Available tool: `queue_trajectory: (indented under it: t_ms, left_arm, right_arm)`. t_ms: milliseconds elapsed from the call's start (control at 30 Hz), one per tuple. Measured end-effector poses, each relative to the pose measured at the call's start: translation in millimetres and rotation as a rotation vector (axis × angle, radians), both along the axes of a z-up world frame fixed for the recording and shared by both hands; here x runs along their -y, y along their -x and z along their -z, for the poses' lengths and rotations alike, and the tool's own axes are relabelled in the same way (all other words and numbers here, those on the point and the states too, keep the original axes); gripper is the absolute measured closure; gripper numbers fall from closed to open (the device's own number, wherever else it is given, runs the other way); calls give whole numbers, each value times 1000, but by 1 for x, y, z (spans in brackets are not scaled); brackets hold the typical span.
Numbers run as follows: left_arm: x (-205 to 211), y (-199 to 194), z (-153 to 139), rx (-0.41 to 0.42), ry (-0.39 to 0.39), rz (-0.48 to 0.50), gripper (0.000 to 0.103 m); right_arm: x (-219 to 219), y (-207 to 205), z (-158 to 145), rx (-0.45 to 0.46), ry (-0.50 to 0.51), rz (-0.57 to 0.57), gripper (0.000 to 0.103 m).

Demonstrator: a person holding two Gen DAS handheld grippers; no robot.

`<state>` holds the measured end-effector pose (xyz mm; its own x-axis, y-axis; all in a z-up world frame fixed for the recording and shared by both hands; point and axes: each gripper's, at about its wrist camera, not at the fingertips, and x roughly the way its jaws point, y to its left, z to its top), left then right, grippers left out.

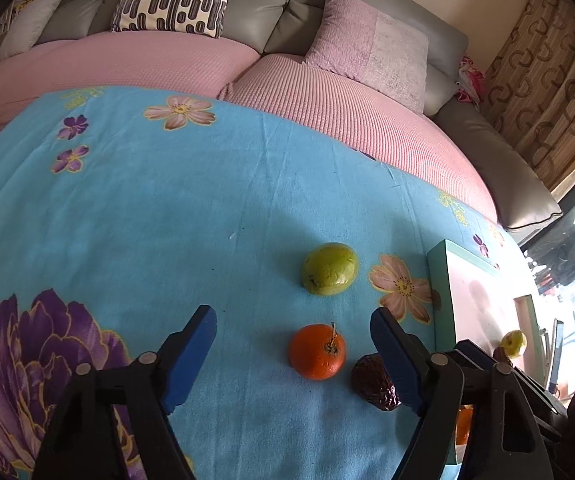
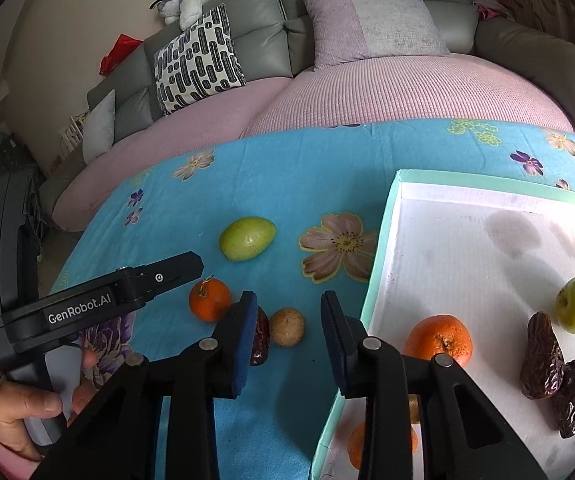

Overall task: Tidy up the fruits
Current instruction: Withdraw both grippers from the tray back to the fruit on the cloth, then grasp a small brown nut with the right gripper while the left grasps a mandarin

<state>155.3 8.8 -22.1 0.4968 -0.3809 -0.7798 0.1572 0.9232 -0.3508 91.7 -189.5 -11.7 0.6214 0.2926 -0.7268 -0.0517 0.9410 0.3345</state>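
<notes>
1. Hovering with its jaws apart and empty, the right gripper (image 2: 287, 340) has the small brown round fruit (image 2: 286, 327) just ahead between its fingers, on the blue flowered cloth (image 2: 287, 184); I judge this the next pick. Lower straight down so both pads straddle it, and close gently.
2. Just left of that fruit, a dark date (image 2: 260, 336) sits partly hidden behind the left finger; keep that finger from pinching it.
3. The left gripper (image 1: 293, 354), also spread and empty, has the orange (image 1: 317, 351) ahead, stem pointing up and away.
4. Farther out, the green fruit (image 2: 247, 238) lies on its side, long axis running left-right, pointed end right.
5. Right of the gripper, the box (image 2: 383, 240) already holds several fruits.
</notes>
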Motion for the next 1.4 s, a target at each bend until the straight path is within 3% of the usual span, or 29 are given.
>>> queue_trajectory:
  t_ms: [133, 233, 333, 367, 400, 467, 633, 967, 1067, 1400]
  left_arm:
    - [8, -2, 8, -33, 12, 19, 31]
    - [12, -3, 15, -61, 19, 35, 44]
    - [14, -5, 21, -90, 26, 36, 45]
    - [15, -5, 21, -93, 23, 40, 48]
    - [15, -5, 22, -95, 12, 44, 59]
    - [15, -6, 23, -99, 16, 52, 65]
    - [12, -4, 17, -64, -21, 36, 66]
    - [-4, -6, 15, -70, 8, -10, 66]
    - [-3, -6, 15, -71, 10, -8, 66]
    - [-5, -5, 14, -70, 11, -11, 66]
  right_arm:
    - [-2, -2, 3, -9, 10, -13, 71]
    - [-4, -3, 5, -17, 16, -20, 72]
    - [-4, -5, 9, -29, 20, -24, 71]
    - [-5, -5, 10, -33, 22, -25, 71]
    - [-6, -6, 11, -37, 25, -26, 71]
    - [-7, -7, 13, -46, 27, -31, 72]
    - [-15, -9, 18, -61, 45, -57, 72]
    - [-19, -12, 21, -65, 62, -50, 72]
    - [-17, -14, 24, -86, 75, -43, 77]
    - [-20, -13, 24, -87, 98, -57, 80]
